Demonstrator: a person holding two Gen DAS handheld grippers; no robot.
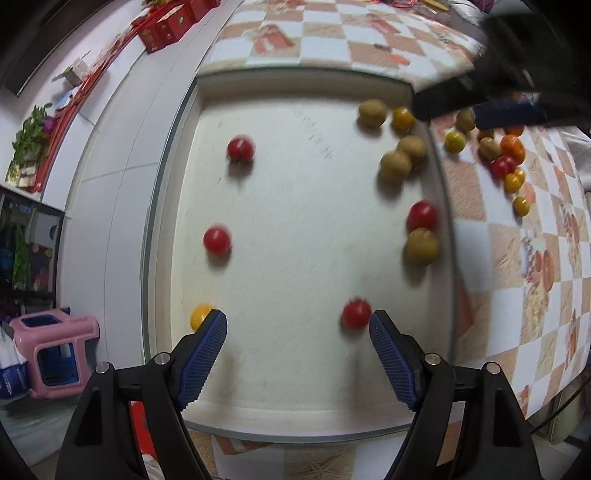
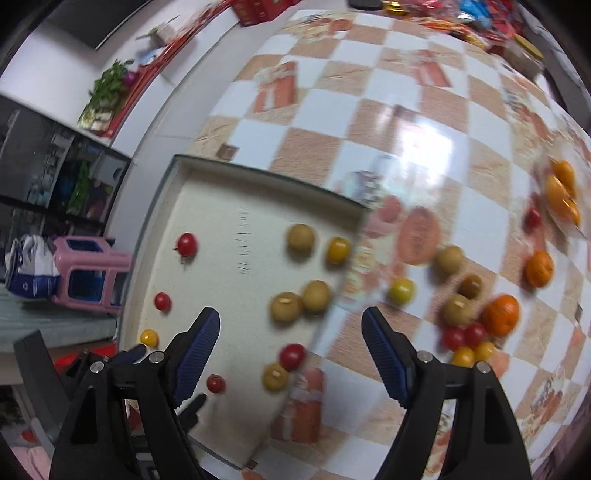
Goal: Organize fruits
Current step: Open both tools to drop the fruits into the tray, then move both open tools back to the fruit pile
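A white tray lies on the checkered tablecloth and also shows in the right wrist view. In it lie red tomatoes, a yellow tomato and brown kiwis along its right side. My left gripper is open and empty above the tray's near edge, beside a red tomato. My right gripper is open and empty above the tray's right edge. Loose fruits lie on the cloth to the right: kiwis, oranges, small red and yellow tomatoes.
A pink stool stands on the floor left of the table. Red boxes and a plant stand along the far wall. The right gripper's dark body shows at the upper right of the left wrist view.
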